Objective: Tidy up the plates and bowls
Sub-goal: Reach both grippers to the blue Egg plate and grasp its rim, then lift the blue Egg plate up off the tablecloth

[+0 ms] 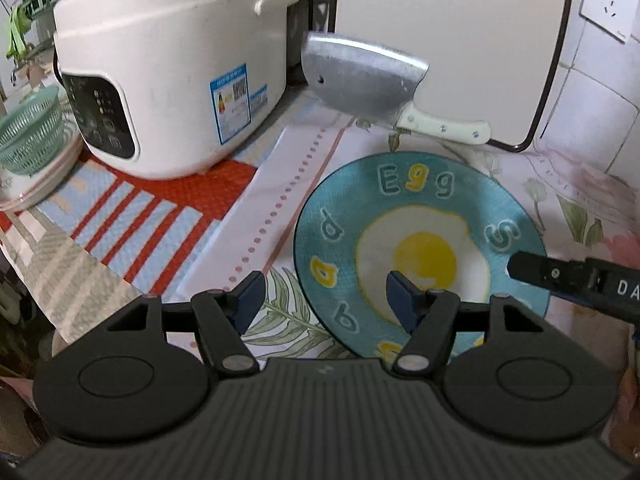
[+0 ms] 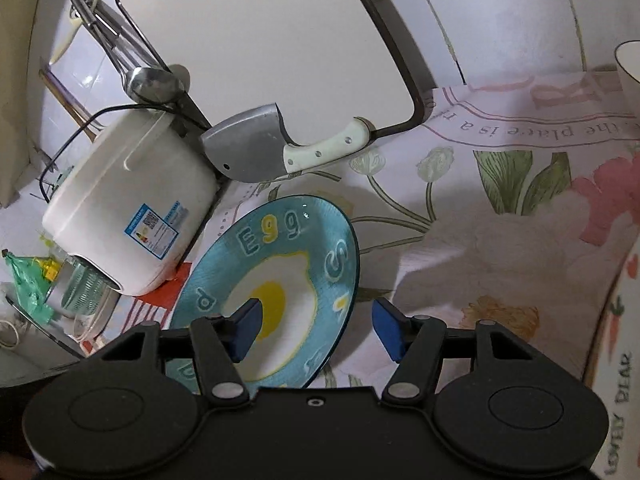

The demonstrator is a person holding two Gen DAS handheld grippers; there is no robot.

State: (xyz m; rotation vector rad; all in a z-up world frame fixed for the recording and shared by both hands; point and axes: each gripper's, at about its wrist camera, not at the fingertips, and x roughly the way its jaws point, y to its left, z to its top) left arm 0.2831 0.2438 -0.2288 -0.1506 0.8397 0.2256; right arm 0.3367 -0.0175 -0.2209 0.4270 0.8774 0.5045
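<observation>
In the left wrist view, going from the left edge, a green plastic colander [image 1: 30, 132] sits on what looks like a stack of pale dishes, then the white rice cooker [image 1: 172, 68] stands on a red-and-blue striped mat [image 1: 132, 208]; right of it a cleaver [image 1: 384, 88] with a white handle leans against a white cutting board [image 1: 452, 40] propped at the tiled wall. The task's thing, the teal plate [image 1: 420, 256] with a fried egg and the word "Egg" painted on it, lies flat on the floral cloth of the bench [image 1: 580, 208] in the lower middle of the frame. The left claw [image 1: 324, 300] is spread wide and holds nothing; its right finger is over the plate's near part and its left finger over bare cloth. At the right edge the tip of the right claw reaches in over the plate's rim. In the right wrist view the right claw [image 2: 316, 328] is likewise spread and empty, its left finger over the yolk and its right finger beyond the plate's rim, so the rim falls between them. The step in hand seems to be the approach to pick the plate up. The next move likely calls for lowering one finger under the rim and closing on its edge, though whether any finger touches the plate yet I cannot tell.
</observation>
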